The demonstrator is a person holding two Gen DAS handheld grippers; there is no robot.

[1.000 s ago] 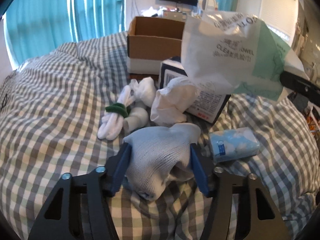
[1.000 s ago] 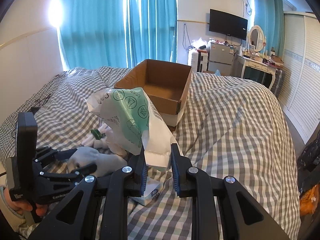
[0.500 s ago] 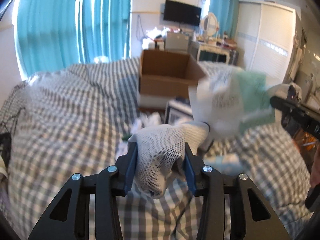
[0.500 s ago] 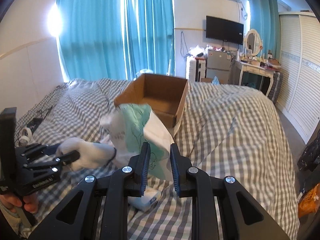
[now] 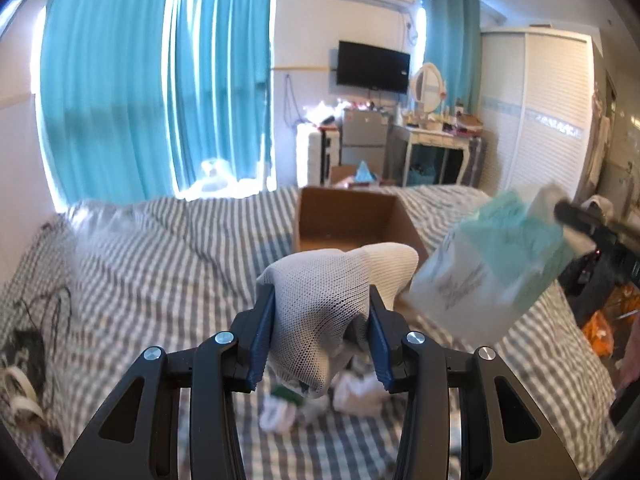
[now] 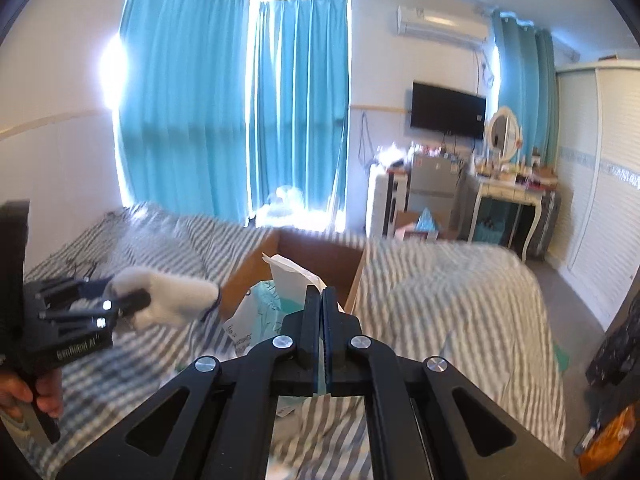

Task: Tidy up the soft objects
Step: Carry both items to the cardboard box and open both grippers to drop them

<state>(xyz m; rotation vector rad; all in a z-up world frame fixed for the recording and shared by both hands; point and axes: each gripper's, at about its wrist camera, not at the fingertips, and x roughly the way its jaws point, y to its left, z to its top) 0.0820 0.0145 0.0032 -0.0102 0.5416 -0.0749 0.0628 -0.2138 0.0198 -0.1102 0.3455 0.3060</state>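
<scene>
Left wrist view: my left tool is clamped on a grey-white knitted glove, and its blue pads press into the fabric on both sides. The glove bulges up between them, above the checked bed. Beyond it, in the far middle, an open cardboard box stands on the bed. To the right, a white and green plastic pack hangs in the air, blurred, held at its top corner by the other tool. Below my fingers, on the near part of the bed, some small white soft things lie in a loose pile; I cannot tell them apart because of the blur.

In the right wrist view, my right tool has just been closing and is now pinched tight on the thin edge of the pack, which droops to the left below the jaws, in front of the box. At the left, the left tool carries the glove near the box's left corner, with a hand around its handle.
</scene>
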